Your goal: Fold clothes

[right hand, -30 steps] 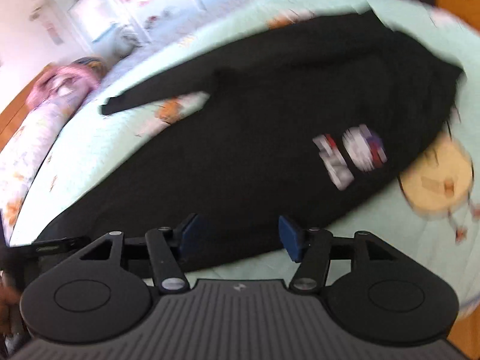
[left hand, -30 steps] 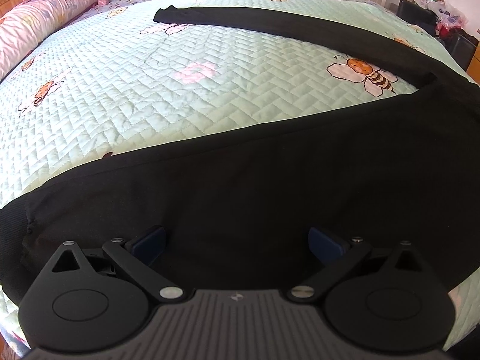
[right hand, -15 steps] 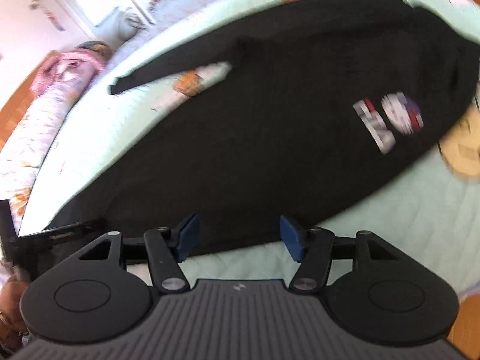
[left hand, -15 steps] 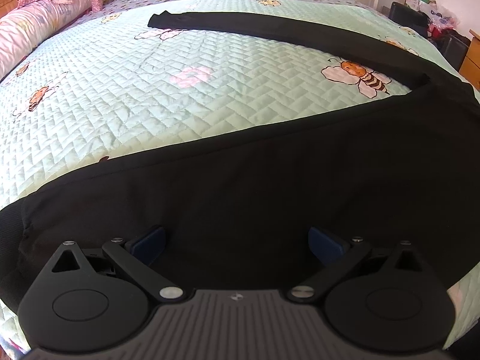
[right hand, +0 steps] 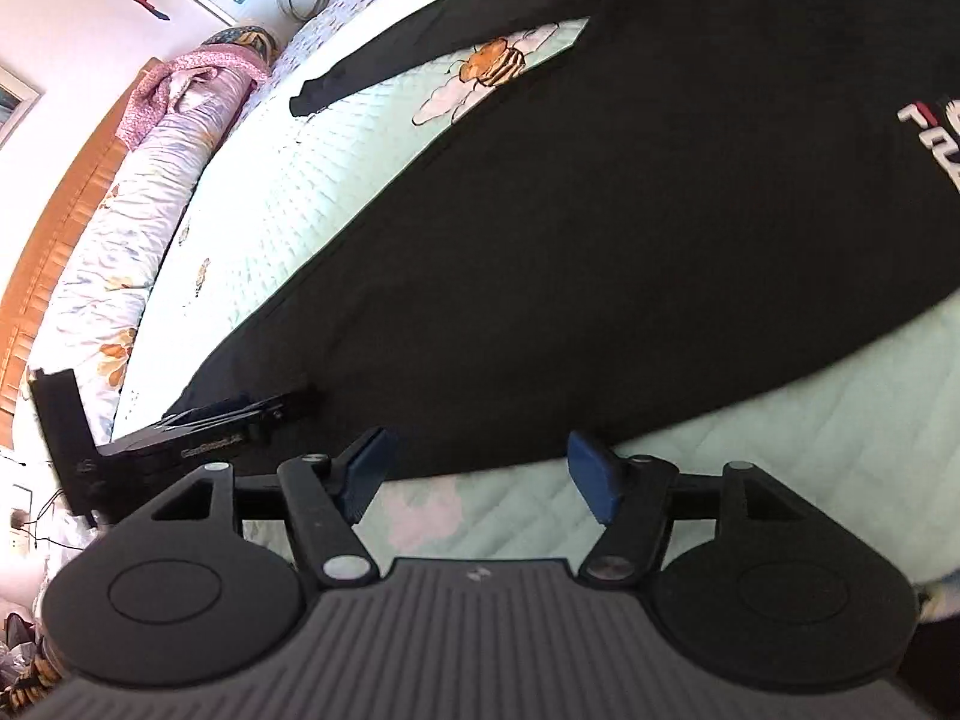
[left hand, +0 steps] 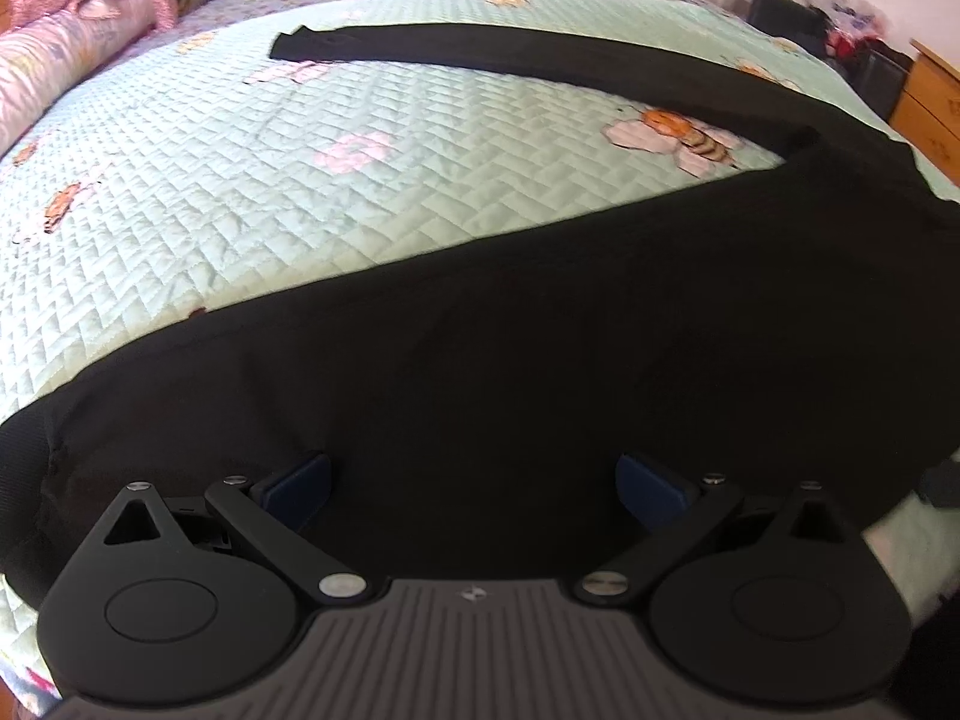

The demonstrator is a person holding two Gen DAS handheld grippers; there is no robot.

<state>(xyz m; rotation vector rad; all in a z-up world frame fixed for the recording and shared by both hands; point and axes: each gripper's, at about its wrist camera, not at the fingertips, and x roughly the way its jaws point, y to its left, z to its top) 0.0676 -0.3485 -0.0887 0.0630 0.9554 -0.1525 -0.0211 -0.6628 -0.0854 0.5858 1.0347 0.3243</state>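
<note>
Shirt (right hand: 600, 228) lay flat on bed (left hand: 300, 210) for folding; my left tool (left hand: 474, 480) spread, right tool (right hand: 480, 468) opening, both empty above hem.

Black long-sleeved top (right hand: 630, 228): spread flat on quilted bedspread (left hand: 252, 192), sleeve (left hand: 510, 57) extended, white-and-red chest print (right hand: 936, 138) facing up.

Bright daylight floods both views; the wall (right hand: 54, 18) at upper left of the right view is blown out; the black shirt (left hand: 540, 372) reads as flat shadow, folds lost; fisheye bending curves the bedspread (left hand: 240, 180); right edges slightly smeared.
</note>
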